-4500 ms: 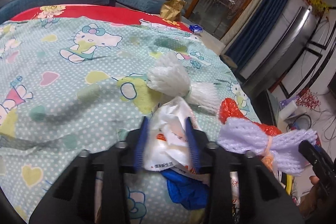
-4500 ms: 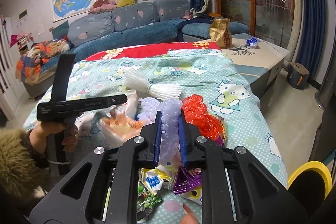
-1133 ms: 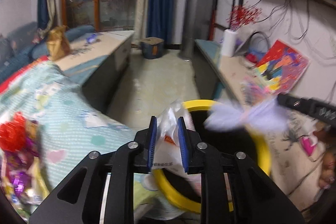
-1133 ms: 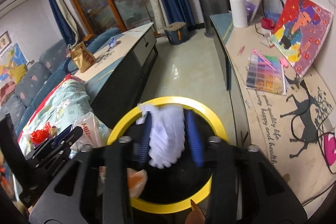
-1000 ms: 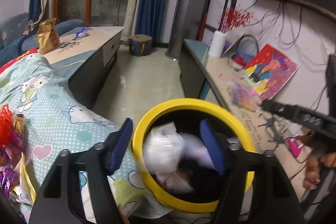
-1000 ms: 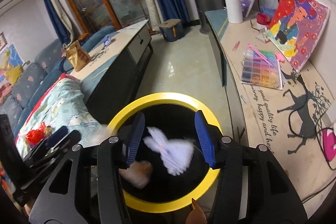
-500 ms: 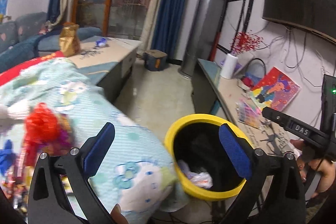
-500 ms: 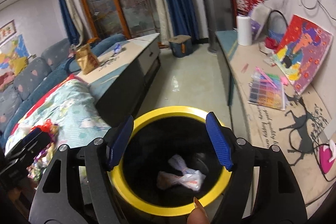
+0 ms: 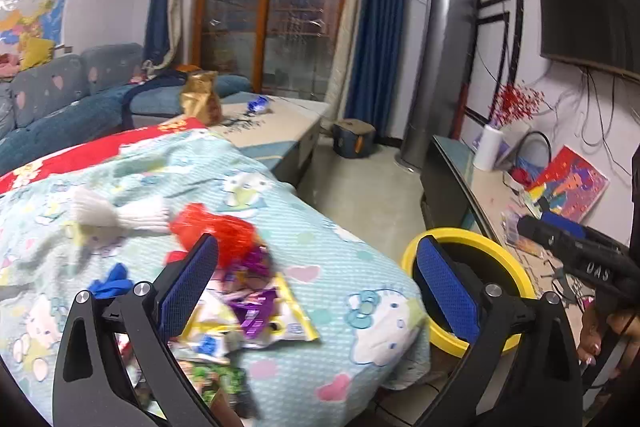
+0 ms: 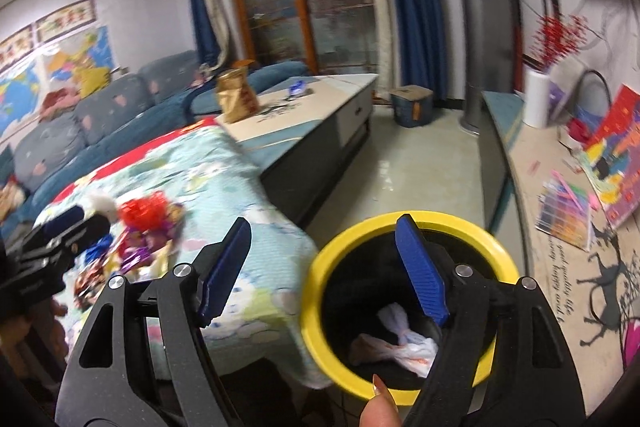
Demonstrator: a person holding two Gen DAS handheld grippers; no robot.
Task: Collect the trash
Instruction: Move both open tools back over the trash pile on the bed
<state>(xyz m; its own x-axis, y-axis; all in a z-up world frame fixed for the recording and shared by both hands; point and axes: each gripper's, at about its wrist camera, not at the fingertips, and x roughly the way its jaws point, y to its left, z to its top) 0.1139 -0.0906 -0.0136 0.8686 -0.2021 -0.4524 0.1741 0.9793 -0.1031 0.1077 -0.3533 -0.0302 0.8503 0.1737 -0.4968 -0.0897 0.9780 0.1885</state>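
Note:
A black trash bin with a yellow rim (image 10: 412, 223) stands on the floor beside the bed; a white plastic bag (image 10: 394, 343) lies inside. The rim also shows in the left wrist view (image 9: 472, 237). My right gripper (image 10: 322, 267) is open and empty, above the bin's near edge. My left gripper (image 9: 316, 285) is open and empty, over the bed's corner. On the Hello Kitty bedspread (image 9: 340, 267) lies a pile of trash: red crinkled plastic (image 9: 218, 229), white foam net (image 9: 120, 213), purple and yellow wrappers (image 9: 260, 303), a blue piece (image 9: 112, 283).
A low table (image 10: 320, 99) with a gold bag (image 10: 236, 101) stands beyond the bed. A long bench (image 10: 568, 211) with a painting and a paper roll runs along the right wall. A blue sofa (image 9: 72, 99) is at the far left. Bare floor (image 10: 432, 163) lies between.
Both grippers opened and dropped the white bag and the purple foam net into the bin. Both have since swung left, toward the bed and the trash pile.

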